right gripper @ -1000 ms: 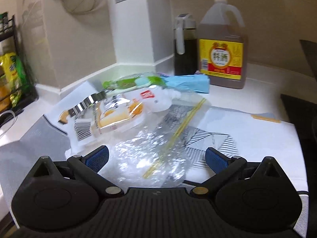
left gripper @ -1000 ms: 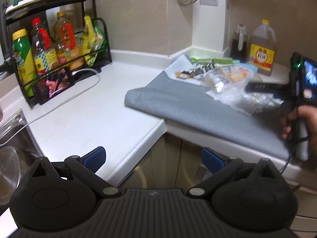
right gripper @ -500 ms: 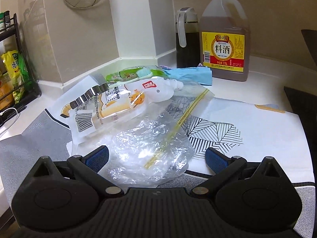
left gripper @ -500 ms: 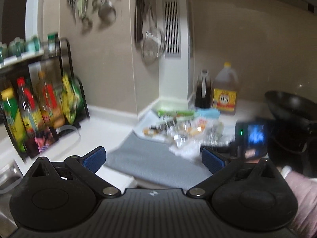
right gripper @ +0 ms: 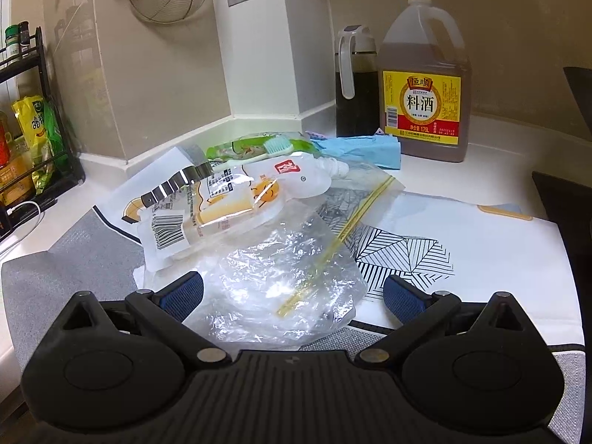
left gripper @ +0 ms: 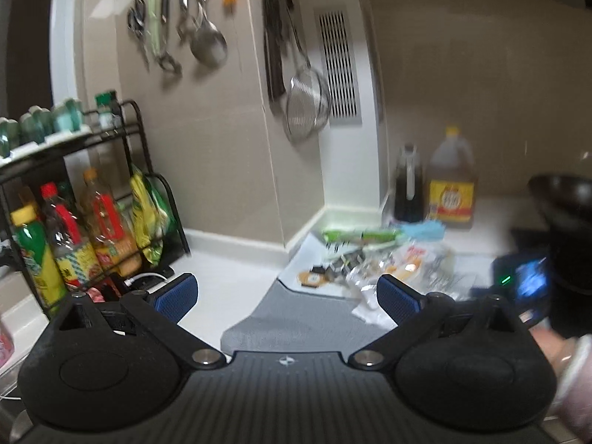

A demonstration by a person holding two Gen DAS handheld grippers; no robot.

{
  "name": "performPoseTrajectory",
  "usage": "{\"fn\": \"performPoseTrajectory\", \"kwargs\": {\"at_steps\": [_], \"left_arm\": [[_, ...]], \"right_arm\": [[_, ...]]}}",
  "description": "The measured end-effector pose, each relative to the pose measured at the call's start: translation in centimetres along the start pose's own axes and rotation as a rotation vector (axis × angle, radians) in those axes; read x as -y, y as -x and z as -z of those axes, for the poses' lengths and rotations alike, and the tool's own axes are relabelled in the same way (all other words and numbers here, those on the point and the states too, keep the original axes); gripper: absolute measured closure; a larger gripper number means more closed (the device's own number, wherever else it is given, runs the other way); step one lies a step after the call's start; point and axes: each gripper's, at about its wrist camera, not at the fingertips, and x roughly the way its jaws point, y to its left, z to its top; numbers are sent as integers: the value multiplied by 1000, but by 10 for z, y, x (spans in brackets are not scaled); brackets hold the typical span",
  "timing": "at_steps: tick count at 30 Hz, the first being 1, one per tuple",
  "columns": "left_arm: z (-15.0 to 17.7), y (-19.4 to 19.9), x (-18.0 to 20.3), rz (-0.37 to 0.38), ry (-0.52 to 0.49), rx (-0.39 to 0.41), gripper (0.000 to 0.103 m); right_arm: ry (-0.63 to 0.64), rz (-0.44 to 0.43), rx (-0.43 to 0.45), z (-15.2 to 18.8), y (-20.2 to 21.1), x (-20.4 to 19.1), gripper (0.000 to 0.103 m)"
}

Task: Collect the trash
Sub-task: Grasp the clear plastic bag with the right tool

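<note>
A: Where did the trash lie?

B: The crumpled clear plastic zip bag point(right gripper: 292, 273) lay on the grey mat point(right gripper: 70, 259) over the table, between my right gripper point(right gripper: 292, 296) jaws, spread and empty.

A: And the left gripper point(left gripper: 285, 292)?

B: Jaws likewise spread, empty. I judged a low, central pinch best.

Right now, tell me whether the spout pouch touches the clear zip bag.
Touching: the right wrist view shows the spout pouch lying overlapped on the clear zip bag.

The left gripper point(left gripper: 286, 294) hangs with its blue pads wide apart above the white counter point(left gripper: 229, 285). A blurred heap of wrappers point(left gripper: 373, 262) lies on a grey mat point(left gripper: 296, 318) further off. Bottles fill a black rack point(left gripper: 74, 222) at left.
</note>
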Motion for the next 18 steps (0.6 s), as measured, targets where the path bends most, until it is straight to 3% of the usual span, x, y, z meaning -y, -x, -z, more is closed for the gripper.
{"fn": "performPoseTrajectory", "kwargs": {"at_steps": [6, 12, 18], "left_arm": [[19, -79, 29, 26, -43, -56, 0], [22, -160, 68, 137, -64, -108, 0], [26, -214, 100, 187, -82, -152, 0]], "right_arm": [[-1, -12, 14, 0, 5, 2, 0], [1, -13, 17, 0, 5, 8, 0], [-69, -31, -17, 3, -3, 21, 0]]}}
